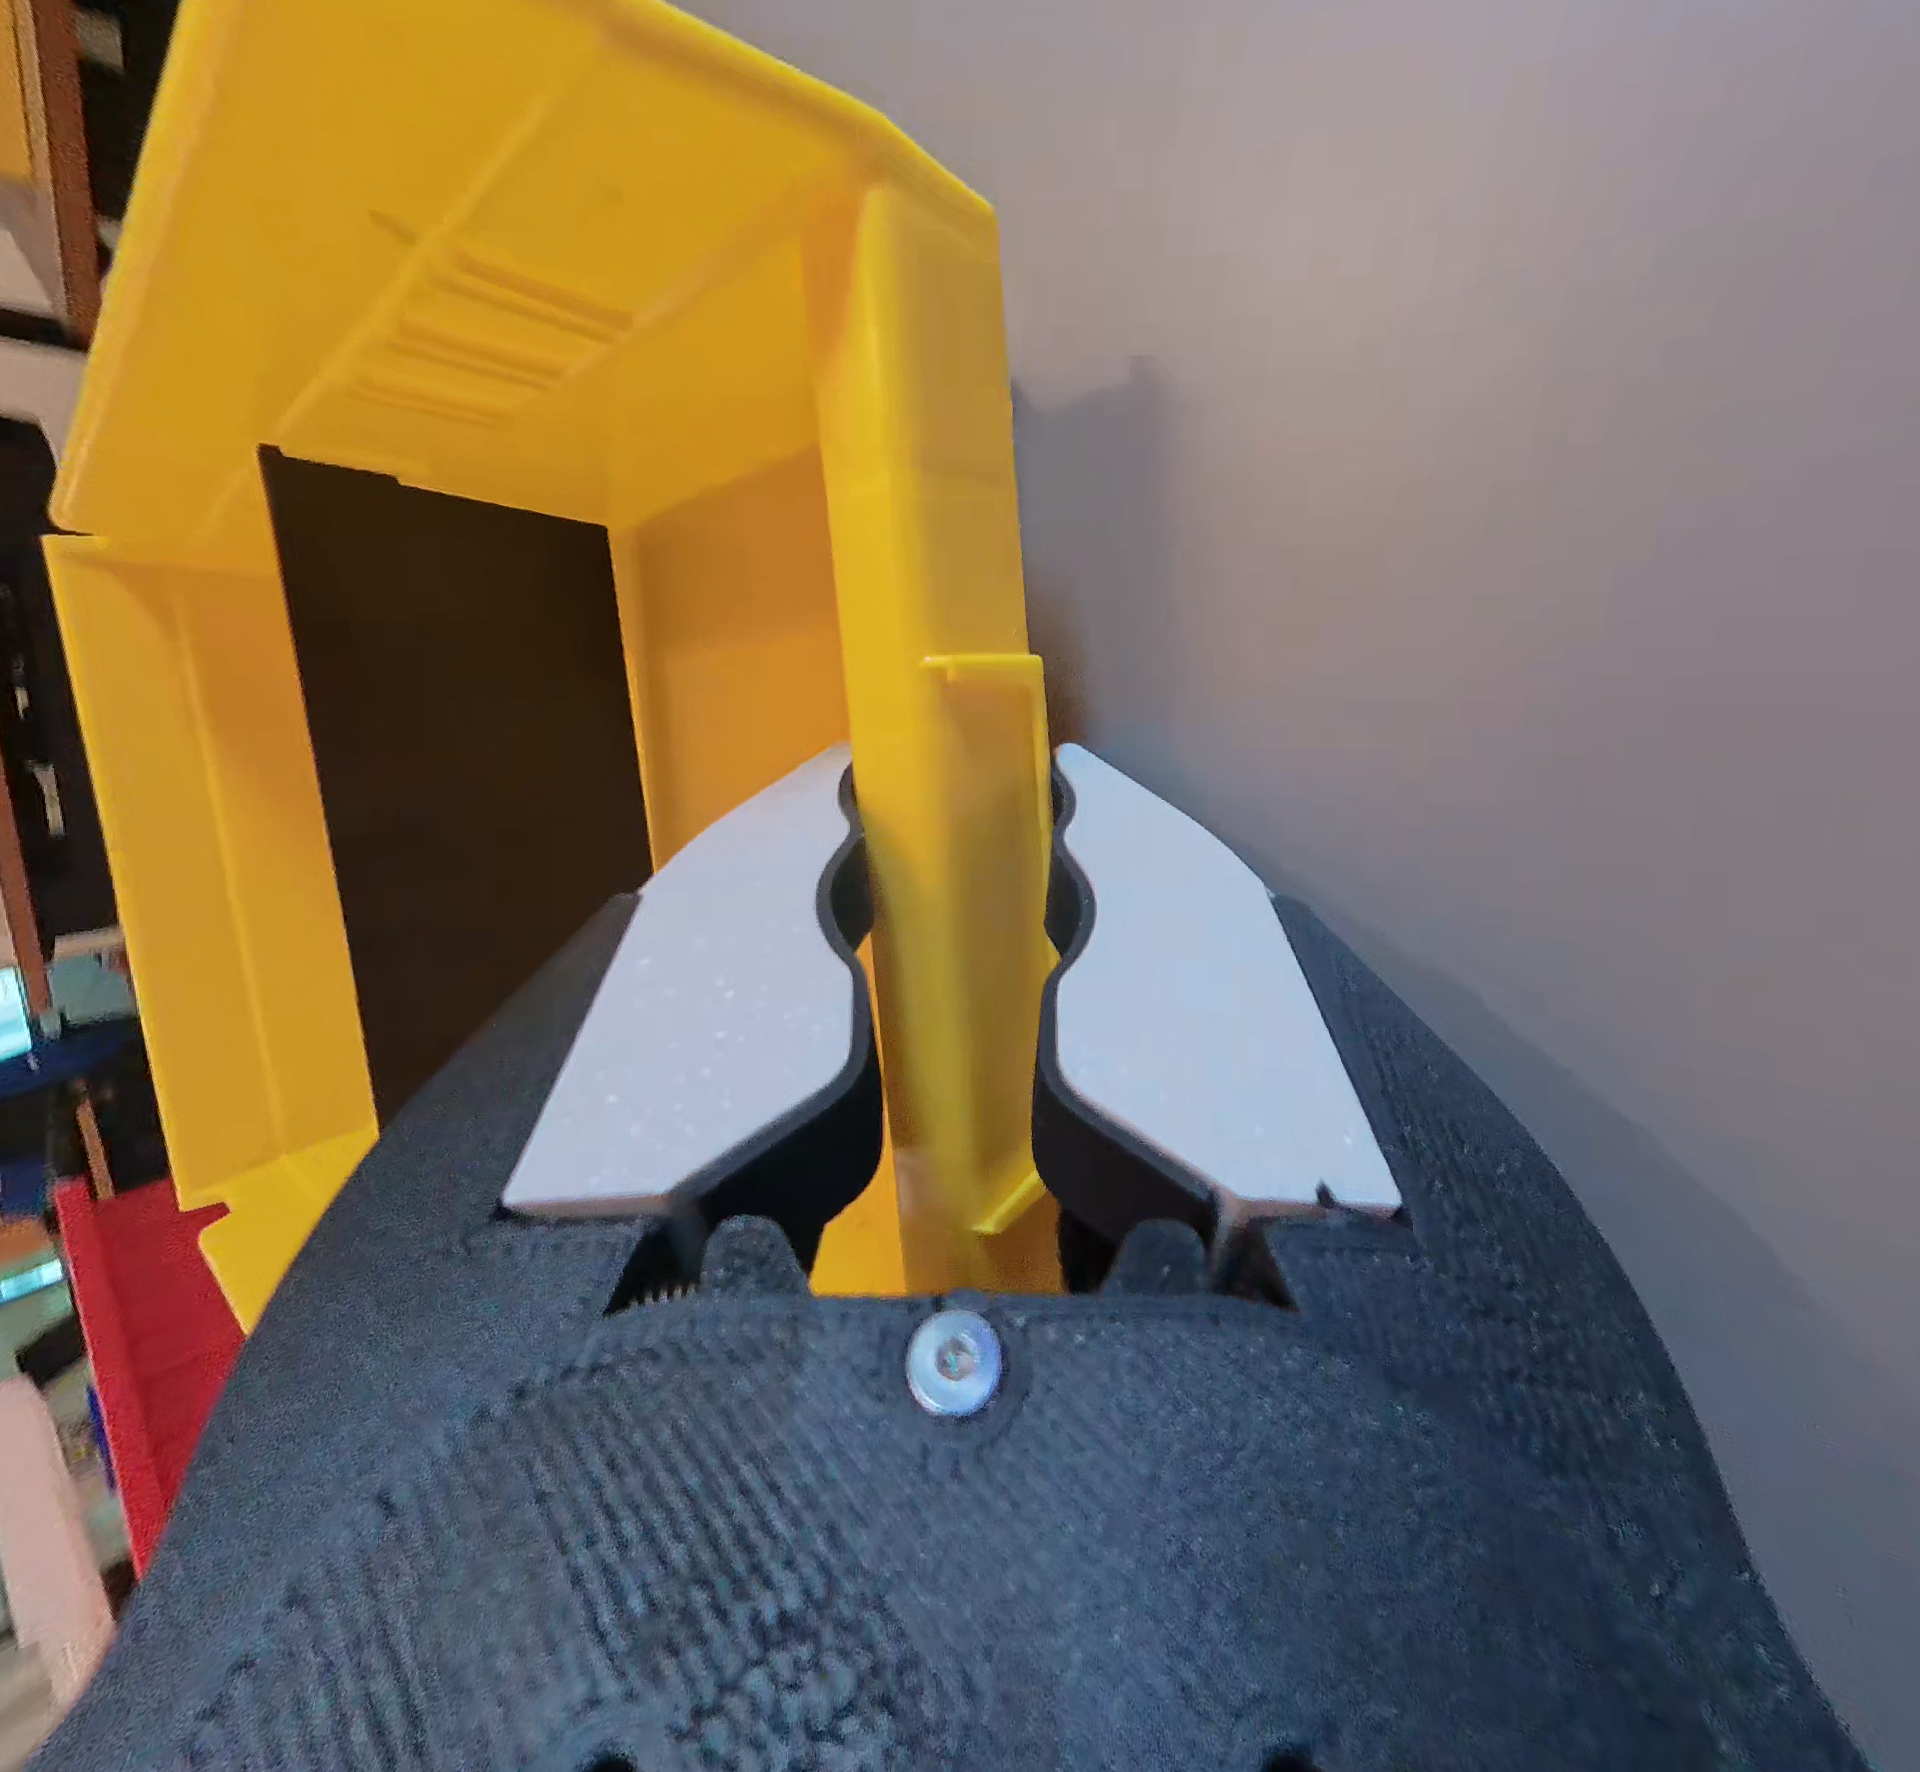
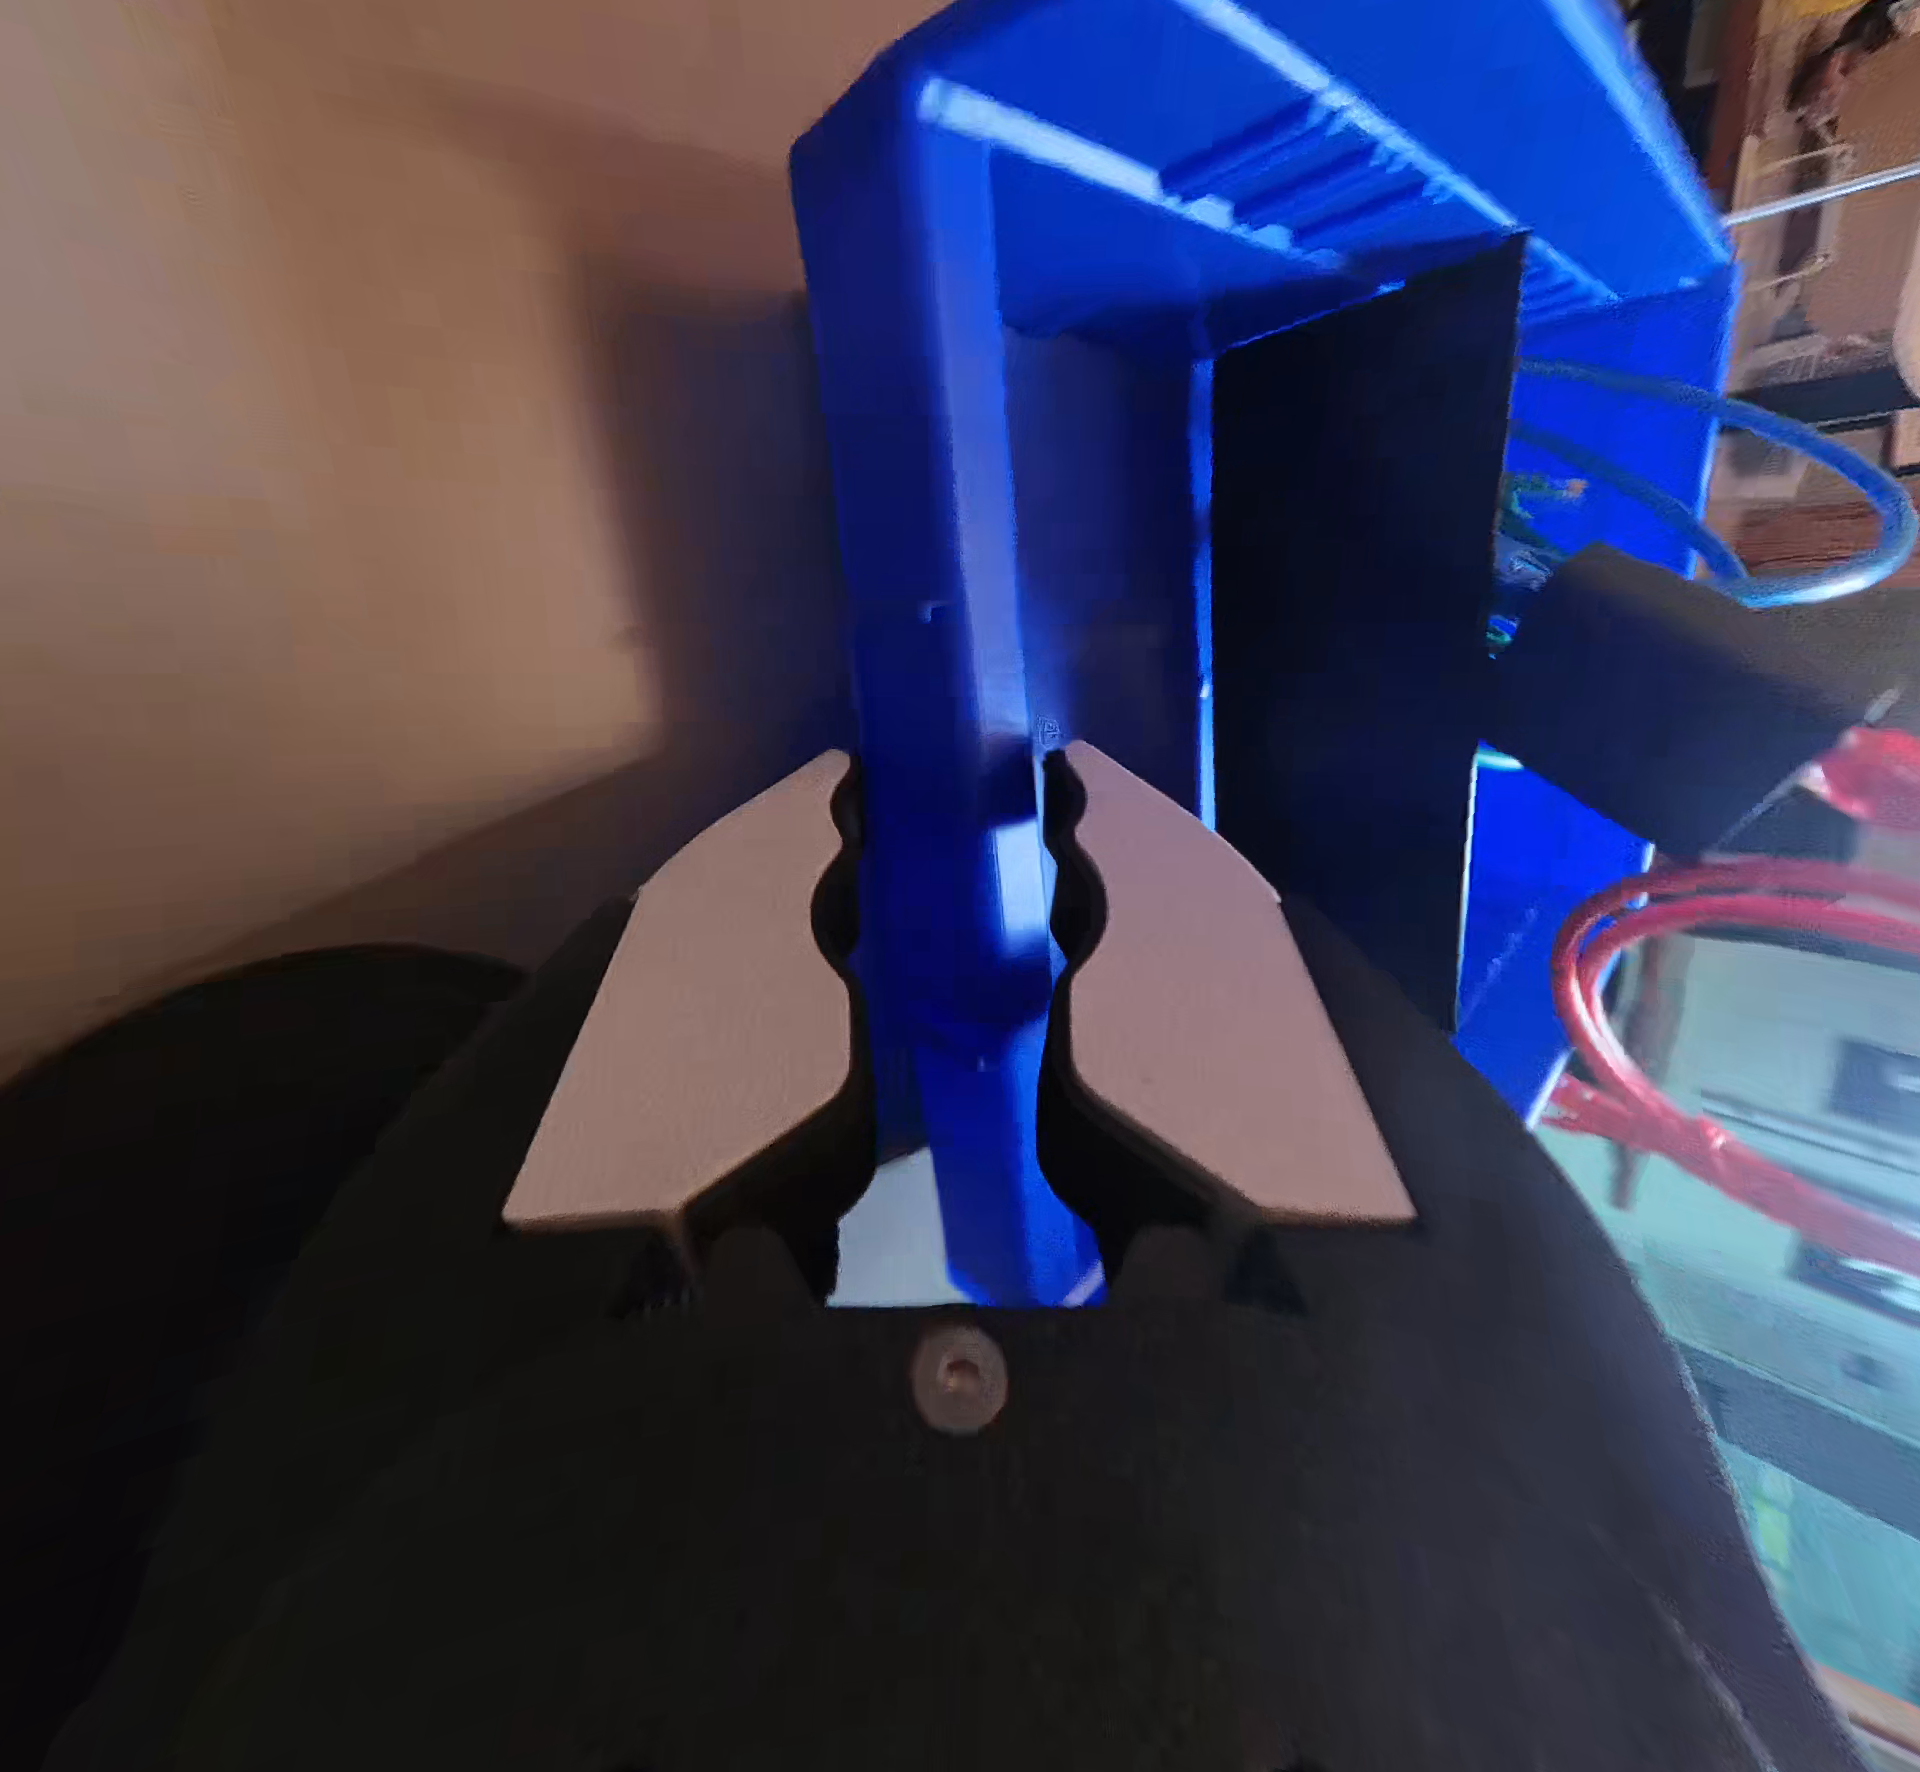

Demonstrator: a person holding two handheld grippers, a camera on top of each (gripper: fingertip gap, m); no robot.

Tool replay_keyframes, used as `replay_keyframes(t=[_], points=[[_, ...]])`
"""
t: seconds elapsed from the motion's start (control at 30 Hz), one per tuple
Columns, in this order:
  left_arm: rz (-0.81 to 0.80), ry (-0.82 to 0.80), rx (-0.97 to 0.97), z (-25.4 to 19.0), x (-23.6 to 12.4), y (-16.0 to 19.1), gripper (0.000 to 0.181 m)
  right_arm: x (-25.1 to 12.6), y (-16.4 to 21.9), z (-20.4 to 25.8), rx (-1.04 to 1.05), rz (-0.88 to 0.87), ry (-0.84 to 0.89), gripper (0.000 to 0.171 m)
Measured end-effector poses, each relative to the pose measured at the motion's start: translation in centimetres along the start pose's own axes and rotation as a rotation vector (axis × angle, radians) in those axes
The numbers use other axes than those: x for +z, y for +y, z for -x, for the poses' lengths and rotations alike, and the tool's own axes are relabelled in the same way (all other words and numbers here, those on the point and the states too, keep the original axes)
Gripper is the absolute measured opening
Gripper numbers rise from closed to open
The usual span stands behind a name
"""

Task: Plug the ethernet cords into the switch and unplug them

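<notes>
My left gripper (image 1: 951, 777) is shut on the side wall of a yellow plastic bin (image 1: 436, 195), which is held up in front of a plain wall. A dark panel (image 1: 457, 766) fills the inside of the bin. My right gripper (image 2: 945, 766) is shut on the side wall of a blue plastic bin (image 2: 1299, 18) with a dark panel (image 2: 1351, 631) inside. Beyond the blue bin, at the right edge, are a blue ethernet cord loop (image 2: 1860, 517), a red ethernet cord (image 2: 1621, 1078) and a black box-shaped thing (image 2: 1683, 673), blurred, which may be the switch.
A plain pale wall (image 1: 1455, 372) stands close behind the yellow bin, and it also shows in the right wrist view (image 2: 364, 268). A red bin (image 1: 135, 1359) and cluttered shelves (image 1: 42, 164) are at the left edge. A glassy surface (image 2: 1787, 1359) lies at the lower right.
</notes>
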State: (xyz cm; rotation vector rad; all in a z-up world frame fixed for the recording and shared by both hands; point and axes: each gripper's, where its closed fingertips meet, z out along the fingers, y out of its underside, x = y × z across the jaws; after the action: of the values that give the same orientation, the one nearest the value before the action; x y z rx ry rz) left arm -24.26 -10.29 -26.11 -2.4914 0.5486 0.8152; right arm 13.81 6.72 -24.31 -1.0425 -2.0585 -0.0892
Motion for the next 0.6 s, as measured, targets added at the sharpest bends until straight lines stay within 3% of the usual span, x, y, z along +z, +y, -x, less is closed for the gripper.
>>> replay_keyframes(t=[0.03,0.17,0.27,0.37,0.43,0.5,0.6], points=[[-0.031,0.013,0.031,-0.7,-0.3,-0.8,0.030,-1.3,-0.7,0.4,0.068,-0.060,-0.010,0.033],[-0.154,0.072,0.170,-4.4,-1.6,-5.5,0.030,-8.0,-1.0,-1.5,0.427,-0.299,0.033,0.030],[-0.248,0.121,0.276,-7.2,-2.1,-10.0,0.030,-11.2,3.5,-3.7,0.724,-0.362,0.125,0.030],[-0.334,0.149,0.373,-9.2,-2.1,-14.7,0.030,-9.9,7.5,-2.7,0.907,-0.322,0.086,0.043],[-0.382,0.063,0.415,-8.7,-2.1,-17.4,0.037,-8.0,8.6,-2.1,0.963,-0.299,0.062,0.049],[-0.447,0.062,0.330,-8.3,-4.3,-19.5,0.043,-6.1,9.0,-1.8,1.006,-0.280,0.029,0.054],[-0.729,0.342,-0.105,-10.2,-11.1,-23.8,0.041,-4.2,8.9,-2.5,1.026,-0.276,-0.007,0.061]])
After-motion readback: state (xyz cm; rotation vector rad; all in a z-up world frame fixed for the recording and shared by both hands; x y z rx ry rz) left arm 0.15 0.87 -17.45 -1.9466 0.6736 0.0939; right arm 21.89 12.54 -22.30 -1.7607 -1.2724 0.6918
